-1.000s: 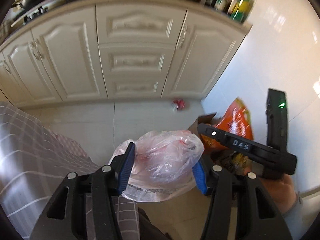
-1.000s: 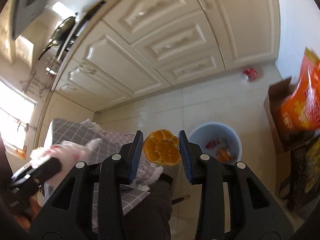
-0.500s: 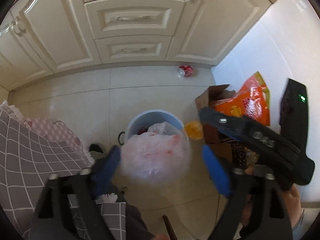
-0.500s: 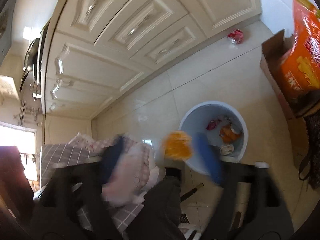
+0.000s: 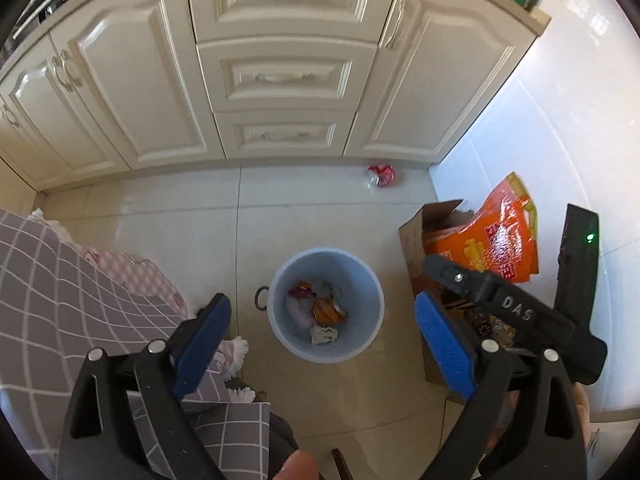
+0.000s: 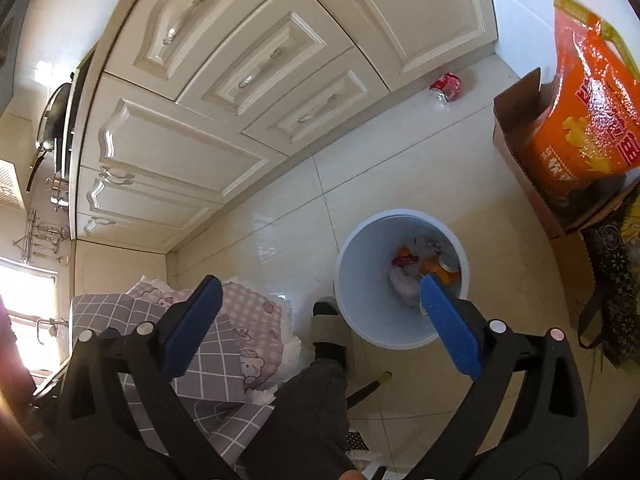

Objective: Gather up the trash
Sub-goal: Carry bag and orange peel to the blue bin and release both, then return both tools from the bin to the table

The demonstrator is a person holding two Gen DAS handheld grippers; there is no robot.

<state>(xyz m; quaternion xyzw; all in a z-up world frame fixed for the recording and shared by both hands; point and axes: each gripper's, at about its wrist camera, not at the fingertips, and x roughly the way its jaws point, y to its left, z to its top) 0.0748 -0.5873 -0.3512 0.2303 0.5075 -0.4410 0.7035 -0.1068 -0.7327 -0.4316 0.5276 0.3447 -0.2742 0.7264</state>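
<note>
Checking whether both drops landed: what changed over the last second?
Both jaws have just been opening. The left gripper let go the plastic bag, the right gripper the orange peel; both now lie in the blue bin. Bin and red can stayed.

Bin (image 5: 280, 280): pale blue, round, upright on floor, held mixed trash (image 5: 316, 314). Red wrapper (image 5: 381, 175): crumpled, lay by cabinet base, well apart.
</note>
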